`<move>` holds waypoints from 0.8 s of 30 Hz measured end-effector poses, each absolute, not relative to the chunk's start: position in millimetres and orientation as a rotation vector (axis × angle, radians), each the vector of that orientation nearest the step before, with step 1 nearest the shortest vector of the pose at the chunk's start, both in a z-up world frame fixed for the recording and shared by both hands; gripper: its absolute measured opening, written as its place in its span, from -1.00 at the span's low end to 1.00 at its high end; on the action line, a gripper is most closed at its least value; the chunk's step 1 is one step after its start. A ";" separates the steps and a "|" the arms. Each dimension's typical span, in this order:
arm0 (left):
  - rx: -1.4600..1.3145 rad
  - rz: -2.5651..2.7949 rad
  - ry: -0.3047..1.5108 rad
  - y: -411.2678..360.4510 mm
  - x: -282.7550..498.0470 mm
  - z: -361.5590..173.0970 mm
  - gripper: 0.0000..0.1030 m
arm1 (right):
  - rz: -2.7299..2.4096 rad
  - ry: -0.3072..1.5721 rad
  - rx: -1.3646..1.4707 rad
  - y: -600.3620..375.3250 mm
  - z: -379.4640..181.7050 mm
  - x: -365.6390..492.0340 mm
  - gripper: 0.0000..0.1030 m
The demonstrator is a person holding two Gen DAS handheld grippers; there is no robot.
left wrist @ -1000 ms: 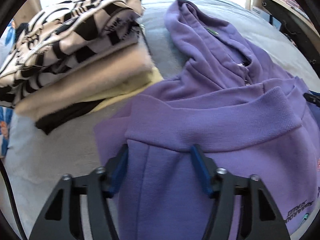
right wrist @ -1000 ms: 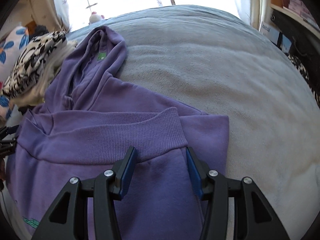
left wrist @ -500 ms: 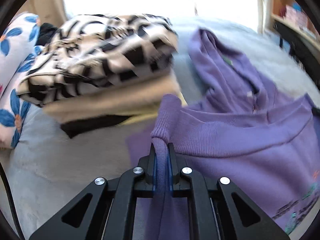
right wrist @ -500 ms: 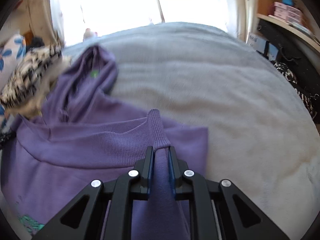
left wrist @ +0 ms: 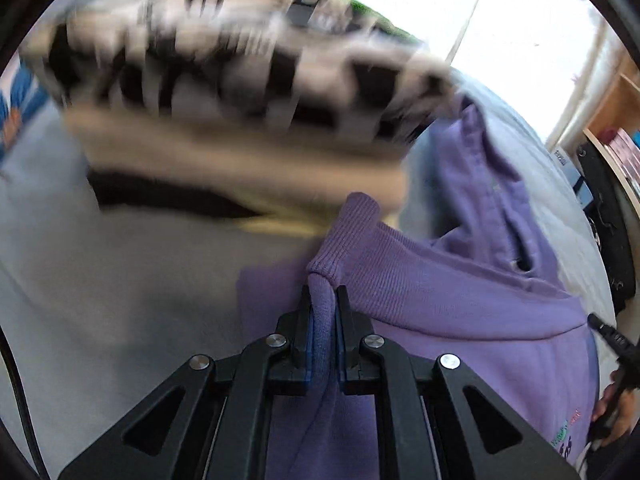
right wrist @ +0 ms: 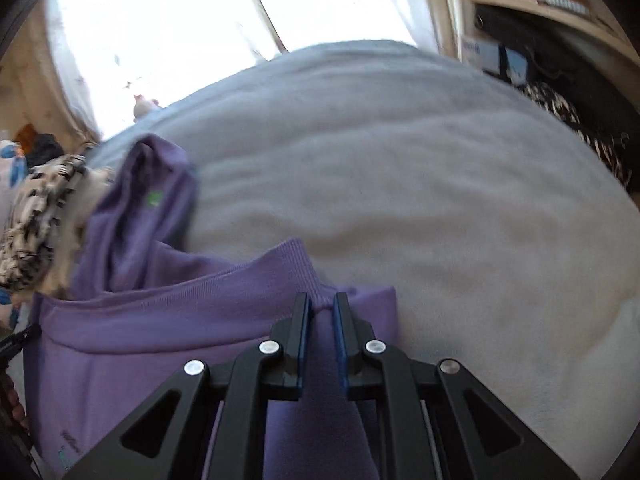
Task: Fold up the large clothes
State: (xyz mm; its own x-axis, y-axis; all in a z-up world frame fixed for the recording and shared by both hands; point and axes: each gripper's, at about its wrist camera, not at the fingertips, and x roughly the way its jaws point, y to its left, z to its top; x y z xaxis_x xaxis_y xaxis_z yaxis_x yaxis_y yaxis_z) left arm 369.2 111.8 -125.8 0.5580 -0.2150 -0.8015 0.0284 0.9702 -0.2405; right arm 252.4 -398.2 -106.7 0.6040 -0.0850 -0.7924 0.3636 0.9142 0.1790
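On the grey blanketed bed, each gripper, left gripper and right gripper, pinches the purple cotton hoodie's ribbed hem; carry both corners level toward the hood ahead.

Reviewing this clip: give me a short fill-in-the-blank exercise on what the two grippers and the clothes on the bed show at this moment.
1. Both grippers are shut on the ribbed hem of the ____ hoodie.
2. The left gripper faces a ____ of folded clothes.
3. The right gripper looks across a grey ____.

Missing words: purple; stack; blanket
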 end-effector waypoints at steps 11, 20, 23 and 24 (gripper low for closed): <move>0.003 -0.130 0.923 85.3 363.4 -120.6 -0.32 | -0.185 0.852 0.411 -400.3 -92.8 248.8 -0.61; 0.115 -0.112 0.831 61.0 371.2 -106.3 0.13 | -0.150 0.919 0.284 -369.4 -100.8 280.0 0.05; 0.157 -0.116 0.834 45.8 382.6 -113.5 0.13 | -0.171 0.943 0.221 -362.1 -112.6 286.3 0.05; 0.169 -0.109 0.846 42.9 387.4 -118.0 0.13 | -0.174 0.943 0.203 -360.0 -114.2 286.8 0.03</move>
